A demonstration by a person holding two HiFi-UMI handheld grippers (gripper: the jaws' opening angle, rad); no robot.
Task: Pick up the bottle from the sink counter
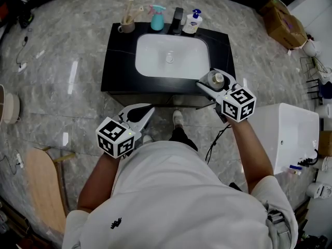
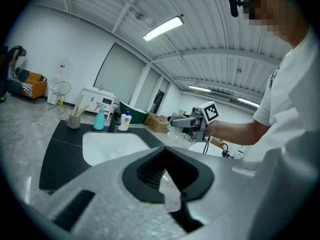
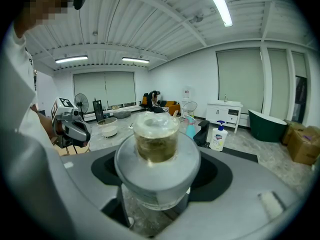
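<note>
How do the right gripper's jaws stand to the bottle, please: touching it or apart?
Touching. The right gripper view shows the bottle seated between the right gripper's jaws, both pressed against its sides.

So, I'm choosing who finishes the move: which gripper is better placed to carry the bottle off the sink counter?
Right. The right gripper is shut on the bottle, above the sink counter's front right corner. The left gripper is shut, empty, off the counter's front edge.

Left gripper point(image 1: 148, 109) closed, empty, right gripper point(image 1: 208, 80) clamping bottle point(image 3: 156, 136)
</note>
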